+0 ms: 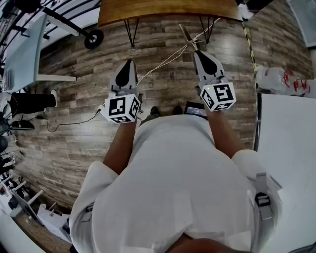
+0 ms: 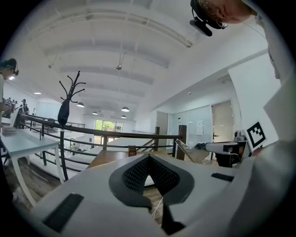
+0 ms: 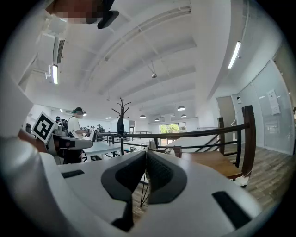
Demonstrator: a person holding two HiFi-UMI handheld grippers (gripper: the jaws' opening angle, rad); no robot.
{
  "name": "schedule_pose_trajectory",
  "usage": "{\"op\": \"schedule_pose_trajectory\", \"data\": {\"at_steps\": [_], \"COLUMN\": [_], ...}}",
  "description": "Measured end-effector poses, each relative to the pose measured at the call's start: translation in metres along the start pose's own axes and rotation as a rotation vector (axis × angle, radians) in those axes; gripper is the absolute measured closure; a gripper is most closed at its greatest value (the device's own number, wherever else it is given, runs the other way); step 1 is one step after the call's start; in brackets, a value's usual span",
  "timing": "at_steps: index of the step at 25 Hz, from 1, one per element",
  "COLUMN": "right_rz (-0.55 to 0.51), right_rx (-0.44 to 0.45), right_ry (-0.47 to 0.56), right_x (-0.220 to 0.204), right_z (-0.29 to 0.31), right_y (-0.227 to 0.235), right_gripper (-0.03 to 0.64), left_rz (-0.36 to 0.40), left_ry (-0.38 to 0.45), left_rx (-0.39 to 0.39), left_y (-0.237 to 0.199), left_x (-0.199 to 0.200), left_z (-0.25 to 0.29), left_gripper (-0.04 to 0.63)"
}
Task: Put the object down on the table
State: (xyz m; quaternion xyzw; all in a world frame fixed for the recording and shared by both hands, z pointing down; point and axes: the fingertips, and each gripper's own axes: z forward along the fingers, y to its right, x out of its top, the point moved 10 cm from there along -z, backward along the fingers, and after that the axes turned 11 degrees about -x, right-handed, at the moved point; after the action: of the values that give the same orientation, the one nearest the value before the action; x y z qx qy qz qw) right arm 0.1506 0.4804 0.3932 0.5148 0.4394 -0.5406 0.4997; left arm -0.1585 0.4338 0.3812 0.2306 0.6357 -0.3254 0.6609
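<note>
I see no loose object in either gripper. In the head view my left gripper (image 1: 130, 63) and my right gripper (image 1: 198, 52) are held out side by side over the wooden floor, and both point forward. The left gripper (image 2: 148, 157) has its jaws closed tip to tip, with only floor and a thin cable showing behind them. In the same way, the right gripper (image 3: 145, 152) is shut with nothing between its dark ribbed pads (image 3: 159, 175). A brown wooden table (image 1: 163, 10) stands ahead of both grippers.
A white table (image 1: 291, 148) lies at my right, with plastic bags (image 1: 281, 79) on the floor beyond it. A pale cable (image 1: 168, 59) runs across the floor between the grippers. A white desk (image 1: 24, 49) stands at the left. A dark railing (image 2: 92, 133) crosses ahead.
</note>
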Motion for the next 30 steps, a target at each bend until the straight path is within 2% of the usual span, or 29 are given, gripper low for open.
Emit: {"op": "schedule_pose_trajectory", "data": {"at_steps": [5, 10, 18, 30], "right_rz": [0.004, 0.014, 0.027, 0.054], "right_rx": [0.004, 0.004, -0.042, -0.106], "right_ry": [0.009, 0.023, 0.022, 0.034], "right_x": [0.001, -0.001, 0.001, 0.006], "right_z": [-0.003, -0.016, -0.027, -0.067], "right_y": [-0.004, -0.005, -0.01, 0.031], "right_gripper": [0.589, 0.589, 0.589, 0.589], "left_rz": [-0.013, -0.001, -0.004, -0.015], "left_ry": [0.006, 0.01, 0.02, 0.008], "left_rx": [-0.017, -0.085, -0.069, -0.115], "left_y": [-0.004, 0.009, 0.007, 0.041], "left_x": [0.001, 0.0, 0.003, 0.007], "left_z": [0.002, 0.001, -0.015, -0.003], "left_gripper": [0.581, 0.581, 0.581, 0.581]}}
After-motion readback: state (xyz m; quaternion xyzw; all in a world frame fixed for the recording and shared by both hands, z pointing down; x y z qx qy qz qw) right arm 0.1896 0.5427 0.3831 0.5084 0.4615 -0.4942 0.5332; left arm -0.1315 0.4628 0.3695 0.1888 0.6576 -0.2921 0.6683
